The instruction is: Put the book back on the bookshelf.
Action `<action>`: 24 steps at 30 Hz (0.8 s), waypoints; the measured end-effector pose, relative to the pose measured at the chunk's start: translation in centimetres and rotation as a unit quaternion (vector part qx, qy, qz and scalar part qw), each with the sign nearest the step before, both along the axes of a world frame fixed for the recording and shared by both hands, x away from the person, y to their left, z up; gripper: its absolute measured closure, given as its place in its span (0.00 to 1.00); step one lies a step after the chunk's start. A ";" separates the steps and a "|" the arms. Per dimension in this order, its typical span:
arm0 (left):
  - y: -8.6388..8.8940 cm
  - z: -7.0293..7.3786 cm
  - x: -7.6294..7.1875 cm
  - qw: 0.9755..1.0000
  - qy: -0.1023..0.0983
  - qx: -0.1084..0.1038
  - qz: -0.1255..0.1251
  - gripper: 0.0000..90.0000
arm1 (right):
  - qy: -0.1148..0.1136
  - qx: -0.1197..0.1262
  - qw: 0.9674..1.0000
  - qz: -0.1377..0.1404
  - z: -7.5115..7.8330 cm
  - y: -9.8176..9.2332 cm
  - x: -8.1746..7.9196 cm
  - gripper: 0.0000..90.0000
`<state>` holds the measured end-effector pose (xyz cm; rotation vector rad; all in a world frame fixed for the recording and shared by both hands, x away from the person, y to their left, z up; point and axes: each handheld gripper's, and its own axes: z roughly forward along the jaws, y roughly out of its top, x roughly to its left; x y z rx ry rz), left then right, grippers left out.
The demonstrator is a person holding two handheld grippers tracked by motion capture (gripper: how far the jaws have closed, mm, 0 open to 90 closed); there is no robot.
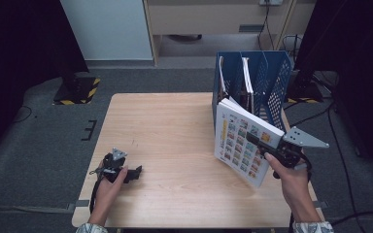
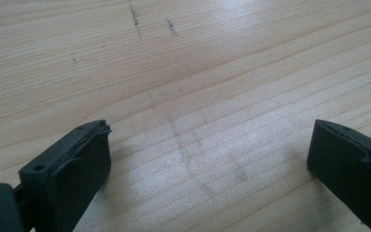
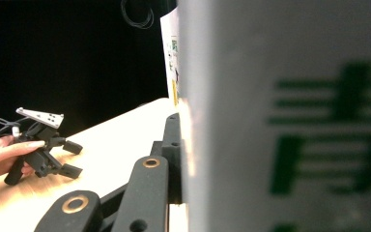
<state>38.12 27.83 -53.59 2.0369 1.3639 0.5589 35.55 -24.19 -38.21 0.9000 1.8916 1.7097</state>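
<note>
At the counter's (image 1: 175, 145) right edge we carry a book (image 1: 240, 141) clamped in the right gripper (image 1: 267, 145) toward the blue file rack (image 1: 272, 77), slot alignment next; left gripper (image 1: 133, 172) rests wide, empty.

Pale wooden table (image 1: 175, 145) with fine matt grain and faint scuffs, glossy paper picture book (image 1: 240, 141), blue perforated file rack (image 1: 272, 82), matt black plastic gripper jaws, grey carpet floor (image 1: 29, 160)
</note>
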 end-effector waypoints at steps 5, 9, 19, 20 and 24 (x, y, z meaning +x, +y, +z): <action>0.0 0.0 0.0 1.000 0.000 0.000 0.000 0.01 | -0.003 0.003 1.000 -0.014 0.0 -1.2 -0.3 0.82; 0.0 0.0 0.0 1.000 -0.001 0.000 -0.001 0.01 | -0.004 0.005 1.000 -0.026 -0.1 -1.9 -0.6 0.82; 0.0 0.0 0.0 1.000 -0.002 0.000 -0.002 0.01 | -0.002 -0.002 0.999 -0.048 -0.3 -3.6 -1.2 0.82; -0.1 0.0 0.0 1.000 -0.002 0.000 -0.002 0.01 | -0.002 -0.004 0.999 -0.050 -0.3 -3.8 -1.3 0.82; -0.1 0.0 0.0 1.000 -0.002 0.000 -0.002 0.01 | -0.002 -0.008 0.998 -0.058 -0.3 -4.3 -1.4 0.82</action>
